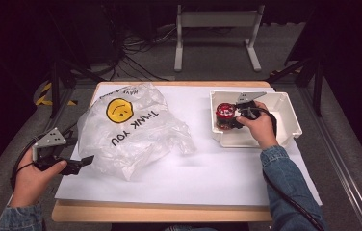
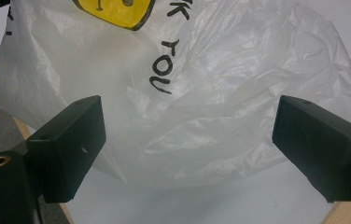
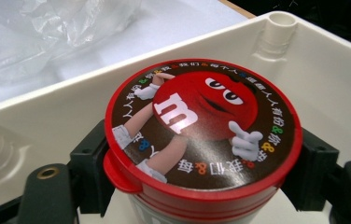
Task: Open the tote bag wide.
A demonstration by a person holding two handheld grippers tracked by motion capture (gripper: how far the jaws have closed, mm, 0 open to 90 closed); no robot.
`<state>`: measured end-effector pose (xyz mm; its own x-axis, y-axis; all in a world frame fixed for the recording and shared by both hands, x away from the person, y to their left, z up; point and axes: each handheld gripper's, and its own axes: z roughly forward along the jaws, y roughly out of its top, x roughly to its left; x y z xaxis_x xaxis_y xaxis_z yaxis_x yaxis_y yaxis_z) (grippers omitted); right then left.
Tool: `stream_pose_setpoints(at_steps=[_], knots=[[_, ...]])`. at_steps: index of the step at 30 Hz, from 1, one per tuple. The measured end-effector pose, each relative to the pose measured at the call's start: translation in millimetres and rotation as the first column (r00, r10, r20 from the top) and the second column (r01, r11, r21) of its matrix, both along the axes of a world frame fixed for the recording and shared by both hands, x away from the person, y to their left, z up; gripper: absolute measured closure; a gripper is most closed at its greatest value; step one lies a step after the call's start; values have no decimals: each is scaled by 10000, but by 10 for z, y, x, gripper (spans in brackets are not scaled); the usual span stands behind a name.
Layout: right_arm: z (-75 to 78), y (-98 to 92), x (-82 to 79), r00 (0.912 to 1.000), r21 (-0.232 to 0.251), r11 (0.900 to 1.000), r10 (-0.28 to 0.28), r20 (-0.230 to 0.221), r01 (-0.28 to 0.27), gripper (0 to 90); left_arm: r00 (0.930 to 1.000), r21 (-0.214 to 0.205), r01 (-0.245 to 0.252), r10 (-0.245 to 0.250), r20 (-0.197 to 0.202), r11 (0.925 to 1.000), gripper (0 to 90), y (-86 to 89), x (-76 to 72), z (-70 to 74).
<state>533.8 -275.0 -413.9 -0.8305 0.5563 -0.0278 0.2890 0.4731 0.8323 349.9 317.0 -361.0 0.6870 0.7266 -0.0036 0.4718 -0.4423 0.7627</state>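
Note:
A round candy tub [image 1: 225, 114] with a red lid and a red cartoon character on it stands inside a white plastic bin [image 1: 290, 118] at the right of the table. My right gripper [image 1: 228, 118] is shut on the tub. In the right gripper view its jaws press on the tub [image 3: 201, 126] from both sides, just under the lid, with the bin wall [image 3: 332, 70] behind. A crumpled clear plastic bag [image 1: 131, 130] with a yellow smiley and "THANK YOU" lies at the left. My left gripper [image 1: 86, 161] is open at the bag's near left edge. Its jaws stand wide before the bag [image 2: 211, 93].
A white sheet [image 1: 208, 173] covers the wooden table [image 1: 160, 214]. A white stand [image 1: 216, 29] and loose cables [image 1: 135, 53] are on the floor beyond the far edge. Dark tripod legs [image 1: 56, 86] stand to the left.

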Motion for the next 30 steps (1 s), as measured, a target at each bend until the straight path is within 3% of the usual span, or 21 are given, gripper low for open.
stream_pose_setpoints(at_steps=[30], knots=[[-132,59,-21,9996,-22,9997,243,135,-243,241,9999,62,119,-119,-26,9999,102,-13,1,-3]])
